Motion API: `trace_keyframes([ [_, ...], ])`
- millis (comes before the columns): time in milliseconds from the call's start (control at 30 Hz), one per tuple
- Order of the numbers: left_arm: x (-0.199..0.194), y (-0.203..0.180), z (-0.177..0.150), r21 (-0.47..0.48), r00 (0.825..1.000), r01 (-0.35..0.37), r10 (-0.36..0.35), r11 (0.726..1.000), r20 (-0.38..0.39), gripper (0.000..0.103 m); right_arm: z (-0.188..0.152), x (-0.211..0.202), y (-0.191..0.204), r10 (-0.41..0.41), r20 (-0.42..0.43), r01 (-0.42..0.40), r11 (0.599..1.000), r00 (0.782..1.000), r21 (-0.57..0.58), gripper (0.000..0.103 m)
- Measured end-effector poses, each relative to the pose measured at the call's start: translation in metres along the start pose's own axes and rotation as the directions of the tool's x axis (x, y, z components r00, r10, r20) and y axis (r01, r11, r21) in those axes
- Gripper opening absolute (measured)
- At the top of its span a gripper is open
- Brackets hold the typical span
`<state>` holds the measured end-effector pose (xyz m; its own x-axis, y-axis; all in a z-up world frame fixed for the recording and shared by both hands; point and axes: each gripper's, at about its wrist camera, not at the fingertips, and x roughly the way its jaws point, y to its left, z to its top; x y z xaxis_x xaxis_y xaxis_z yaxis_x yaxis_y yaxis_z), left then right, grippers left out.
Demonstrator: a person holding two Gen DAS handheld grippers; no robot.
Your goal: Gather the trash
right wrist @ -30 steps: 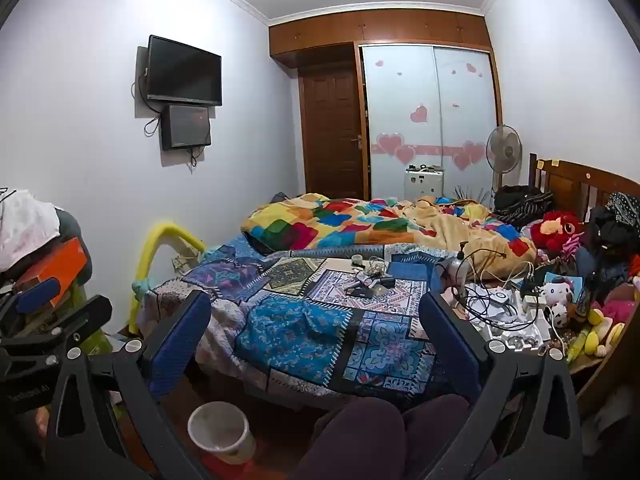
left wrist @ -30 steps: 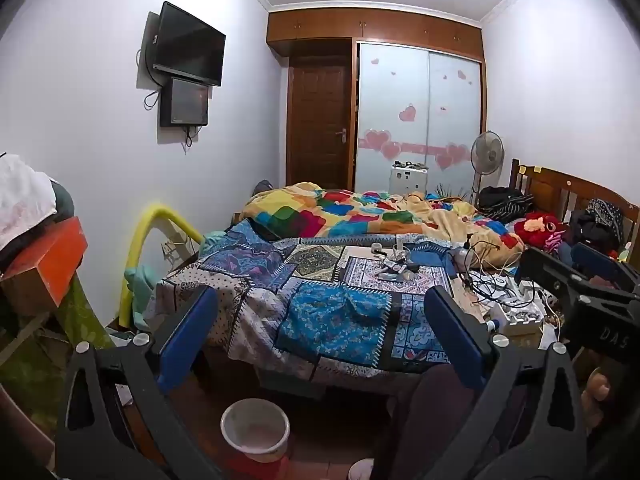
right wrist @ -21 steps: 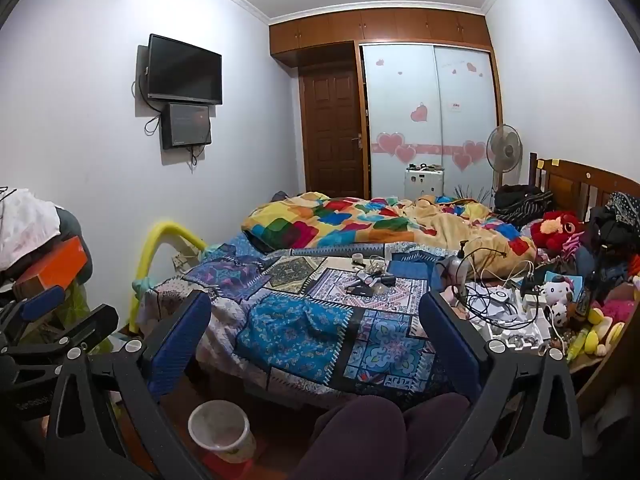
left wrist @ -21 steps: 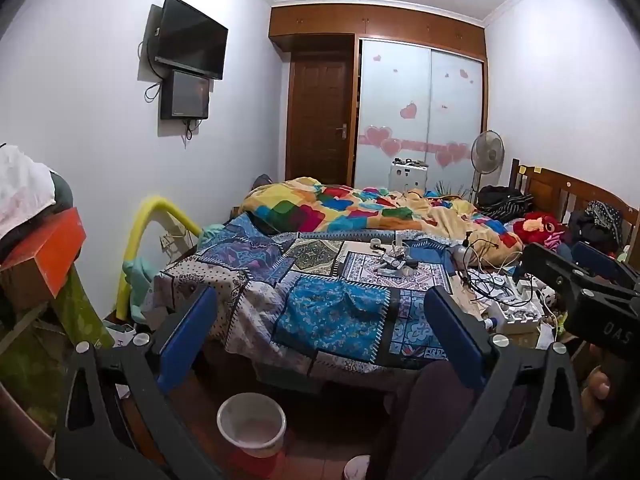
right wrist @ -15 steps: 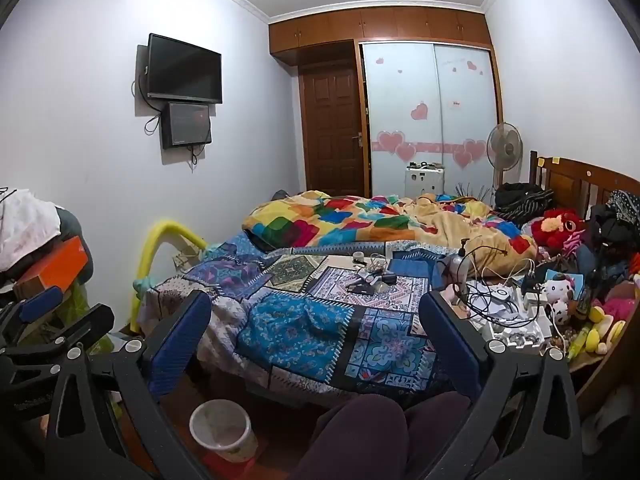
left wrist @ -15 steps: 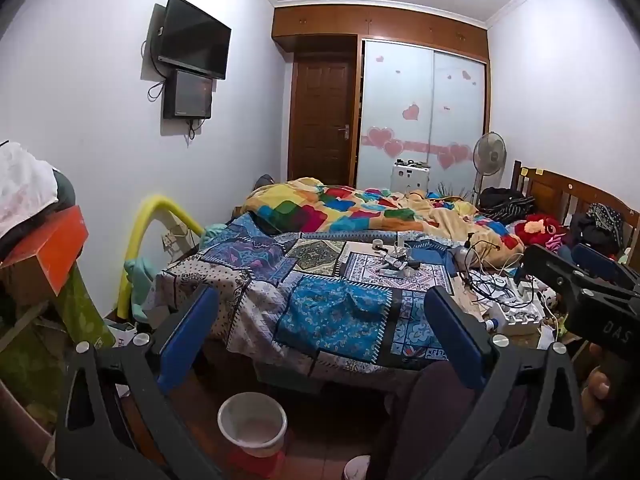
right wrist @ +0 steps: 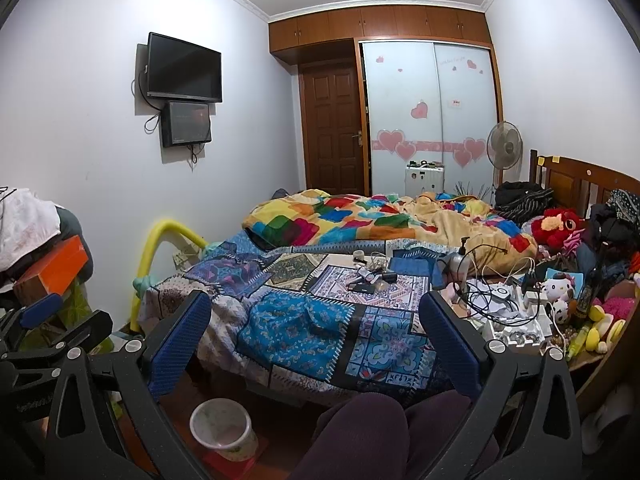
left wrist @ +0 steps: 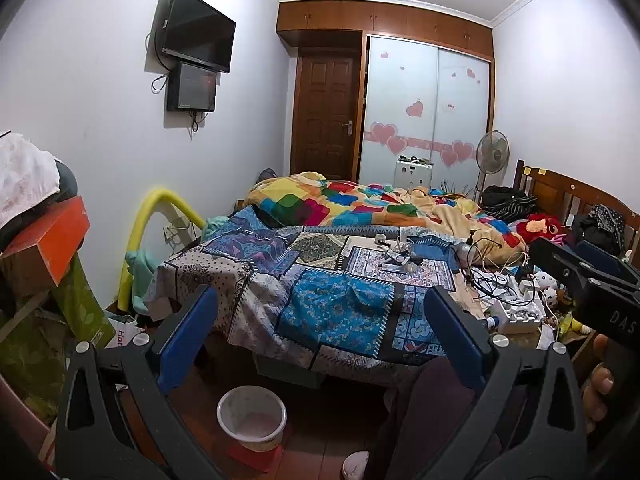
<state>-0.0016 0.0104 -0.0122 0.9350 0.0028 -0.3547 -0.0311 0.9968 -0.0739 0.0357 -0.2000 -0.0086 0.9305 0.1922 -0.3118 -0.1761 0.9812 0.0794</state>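
A white plastic trash bin (left wrist: 252, 416) (right wrist: 224, 428) stands on the floor below the foot of the bed. Small loose items (left wrist: 394, 258) (right wrist: 370, 276) lie in a cluster on the patchwork bedspread, too small to identify. My left gripper (left wrist: 320, 328) is open with blue pads, held in the air in front of the bed, nothing between its fingers. My right gripper (right wrist: 314, 328) is open too and holds nothing. Each gripper shows at the edge of the other's view.
A patchwork bedspread (left wrist: 328, 304) covers the bed, with a colourful blanket (right wrist: 360, 220) behind. A cluttered side table (right wrist: 520, 312) with cables and toys stands at right. Boxes and an orange carton (left wrist: 44, 240) pile up at left. The person's knees (right wrist: 380, 432) show at the bottom.
Both views have shifted only slightly; the left view tilted a little, so the bin sits a bit lower. Both grippers stay open and empty.
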Motion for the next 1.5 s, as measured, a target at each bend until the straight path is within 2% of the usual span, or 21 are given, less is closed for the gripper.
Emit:
trace_keyframes([
  [1500,0.0022,0.0011,-0.0019,-0.005,1.000,0.005,-0.005,1.000,-0.003,0.103,0.0008,-0.0014,0.0026,0.004,-0.004,-0.004,1.000,1.000,0.003,0.103],
])
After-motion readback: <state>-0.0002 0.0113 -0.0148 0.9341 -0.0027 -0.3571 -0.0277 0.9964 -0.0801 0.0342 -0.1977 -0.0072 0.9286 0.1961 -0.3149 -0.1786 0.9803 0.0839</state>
